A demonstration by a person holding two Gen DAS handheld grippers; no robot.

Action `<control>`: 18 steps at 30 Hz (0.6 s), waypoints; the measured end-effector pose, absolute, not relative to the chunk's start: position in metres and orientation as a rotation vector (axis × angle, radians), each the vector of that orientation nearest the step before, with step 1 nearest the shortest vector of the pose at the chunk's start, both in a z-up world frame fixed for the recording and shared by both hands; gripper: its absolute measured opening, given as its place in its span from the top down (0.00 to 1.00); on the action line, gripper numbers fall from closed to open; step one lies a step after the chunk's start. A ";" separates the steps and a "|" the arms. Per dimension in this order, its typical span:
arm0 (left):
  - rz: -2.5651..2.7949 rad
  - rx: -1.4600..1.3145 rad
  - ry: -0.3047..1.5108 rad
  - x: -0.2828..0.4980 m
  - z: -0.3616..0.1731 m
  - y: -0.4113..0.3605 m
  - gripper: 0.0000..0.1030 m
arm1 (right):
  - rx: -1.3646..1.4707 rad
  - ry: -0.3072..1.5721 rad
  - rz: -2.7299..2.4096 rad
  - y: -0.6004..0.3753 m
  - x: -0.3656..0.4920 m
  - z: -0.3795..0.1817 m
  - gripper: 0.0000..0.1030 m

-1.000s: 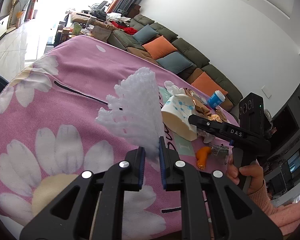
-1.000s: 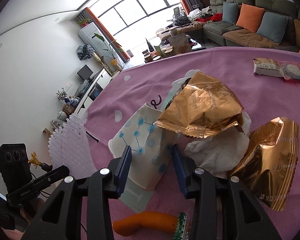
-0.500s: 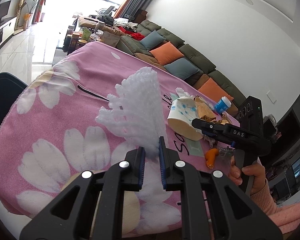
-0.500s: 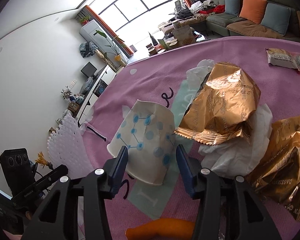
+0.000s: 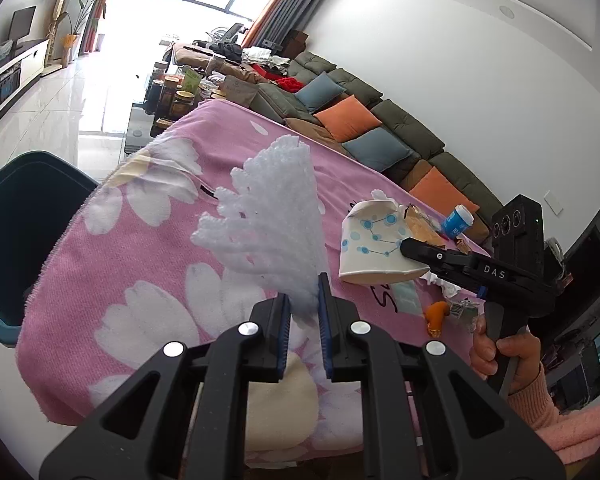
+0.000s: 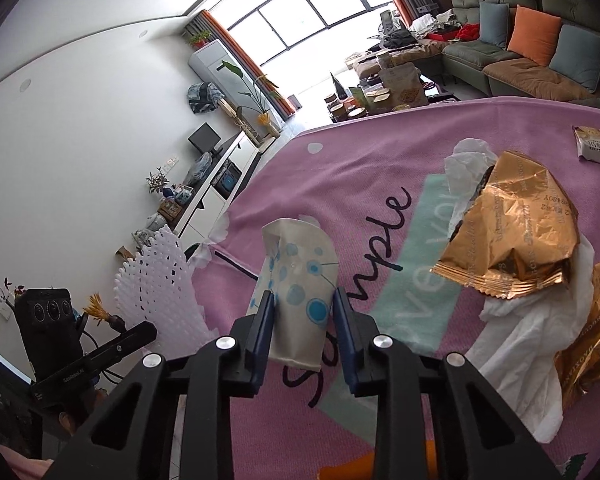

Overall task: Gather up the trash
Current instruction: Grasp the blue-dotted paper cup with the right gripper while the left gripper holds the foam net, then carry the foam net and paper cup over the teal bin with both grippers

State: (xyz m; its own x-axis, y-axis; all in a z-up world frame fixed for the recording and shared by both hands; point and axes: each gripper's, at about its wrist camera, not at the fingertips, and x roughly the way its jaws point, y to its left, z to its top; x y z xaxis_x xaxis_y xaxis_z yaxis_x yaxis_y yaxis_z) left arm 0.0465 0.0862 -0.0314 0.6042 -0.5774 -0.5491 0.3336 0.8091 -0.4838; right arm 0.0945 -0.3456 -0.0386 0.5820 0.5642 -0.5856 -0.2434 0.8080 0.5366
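My left gripper (image 5: 303, 292) is shut on a white foam net (image 5: 268, 216), held up over the pink flowered tablecloth (image 5: 140, 248). The same net (image 6: 156, 276) shows at the left of the right wrist view. A white paper cup with blue dots (image 6: 300, 276) sits squeezed between the pads of my right gripper (image 6: 303, 300), whose jaws are closing on it. In the left wrist view the cup (image 5: 372, 244) hangs clear of the cloth at the tip of the right gripper (image 5: 410, 246), which a hand in a pink sleeve holds.
A dark teal bin (image 5: 16, 216) stands on the floor beside the table's left edge. Gold wrappers (image 6: 512, 232), crumpled white tissue (image 6: 516, 336), an orange scrap (image 5: 436, 314) and a blue bottle (image 5: 456, 222) lie on the cloth. A sofa runs behind.
The right gripper opened wider, then closed on the paper cup, which now stands squeezed and lifted off the cloth. The left gripper carried the foam net back toward the table edge, bringing the bin into view.
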 end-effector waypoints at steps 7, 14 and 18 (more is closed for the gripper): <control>-0.489 -0.354 0.723 0.036 -0.022 0.112 0.87 | 0.414 0.813 0.550 -0.319 0.100 -0.030 0.76; -0.431 -0.371 0.702 0.027 -0.016 0.136 0.87 | 0.410 0.814 0.601 -0.299 0.106 -0.024 0.76; -0.392 -0.379 0.687 0.021 -0.013 0.153 0.87 | 0.404 0.806 0.630 -0.288 0.110 -0.017 0.76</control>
